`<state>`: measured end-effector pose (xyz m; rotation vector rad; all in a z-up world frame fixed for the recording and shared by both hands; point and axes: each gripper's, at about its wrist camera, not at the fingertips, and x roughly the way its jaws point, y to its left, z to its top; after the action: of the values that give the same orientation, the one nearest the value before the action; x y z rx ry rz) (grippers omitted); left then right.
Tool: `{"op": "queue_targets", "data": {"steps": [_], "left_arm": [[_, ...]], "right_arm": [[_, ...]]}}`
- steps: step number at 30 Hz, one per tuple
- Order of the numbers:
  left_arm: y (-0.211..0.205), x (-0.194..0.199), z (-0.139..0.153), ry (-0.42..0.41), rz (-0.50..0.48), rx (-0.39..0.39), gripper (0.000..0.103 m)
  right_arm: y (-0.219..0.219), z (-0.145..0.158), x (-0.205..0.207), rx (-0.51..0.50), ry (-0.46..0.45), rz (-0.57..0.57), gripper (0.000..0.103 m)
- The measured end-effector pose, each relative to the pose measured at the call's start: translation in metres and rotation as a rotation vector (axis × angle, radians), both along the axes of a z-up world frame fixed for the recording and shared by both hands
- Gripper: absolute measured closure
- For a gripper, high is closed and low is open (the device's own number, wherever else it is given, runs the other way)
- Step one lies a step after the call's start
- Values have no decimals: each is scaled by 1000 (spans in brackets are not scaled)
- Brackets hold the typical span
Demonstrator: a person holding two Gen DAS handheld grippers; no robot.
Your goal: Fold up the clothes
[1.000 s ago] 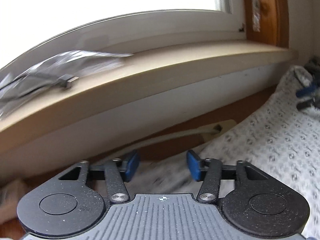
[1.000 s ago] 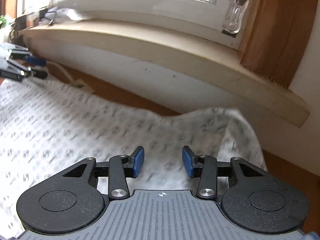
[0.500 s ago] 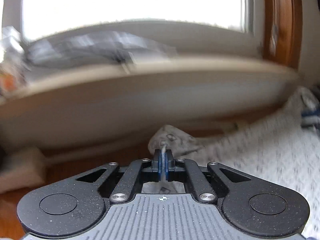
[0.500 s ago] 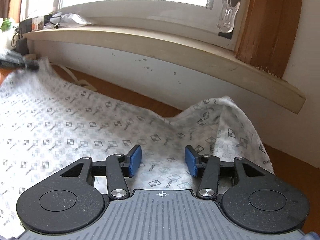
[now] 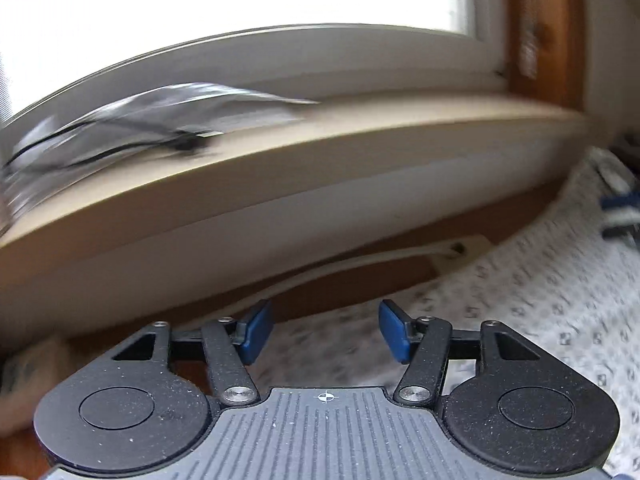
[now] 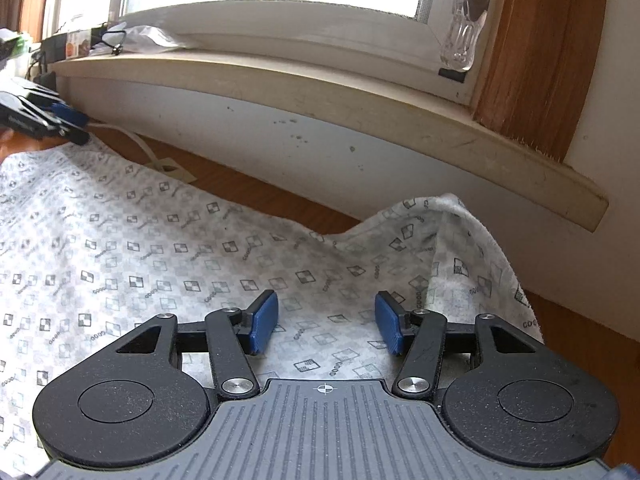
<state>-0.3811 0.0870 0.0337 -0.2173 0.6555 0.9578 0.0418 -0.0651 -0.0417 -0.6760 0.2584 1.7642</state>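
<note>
Both the left gripper and right gripper have jaws opening, pinching nothing, above the patterned cloth.

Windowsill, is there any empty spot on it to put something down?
Yes. The windowsill is bare along its middle and right stretch, from the plastic bag to the wooden frame. Its left end is crowded with the bag, a black cable and small boxes.

Blown-out window backlights both views — left view motion-blurred.
</note>
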Motion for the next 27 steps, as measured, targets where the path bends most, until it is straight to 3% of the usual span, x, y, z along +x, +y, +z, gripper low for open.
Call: {"op": "queue_targets", "data": {"steps": [4,9,11,13,14,16,23,27], "left_arm": [[5,14,-7,43,-78,-13,60],[-8,12,-10,34,-157,3,60],[-3,9,-9,3,-150,-37,61],[-1,3,-7,-29,-141,-79,73],[3,4,-10,-32,-141,-79,88],[6,1,-11,-55,-146,-91,101],[5,-10,-3,-160,-77,-42,103],[4,-3,-15,-92,-94,-59,101]], "right_arm": [[0,0,0,-2,4,0,49],[1,0,1,-4,8,-1,49],[1,-1,1,-4,10,-1,49],[1,0,1,-6,14,-1,49],[1,-1,2,-7,15,-1,49],[1,-1,2,-7,15,-1,49],[-3,3,3,4,17,7,49],[-6,30,22,94,48,-94,50]]}}
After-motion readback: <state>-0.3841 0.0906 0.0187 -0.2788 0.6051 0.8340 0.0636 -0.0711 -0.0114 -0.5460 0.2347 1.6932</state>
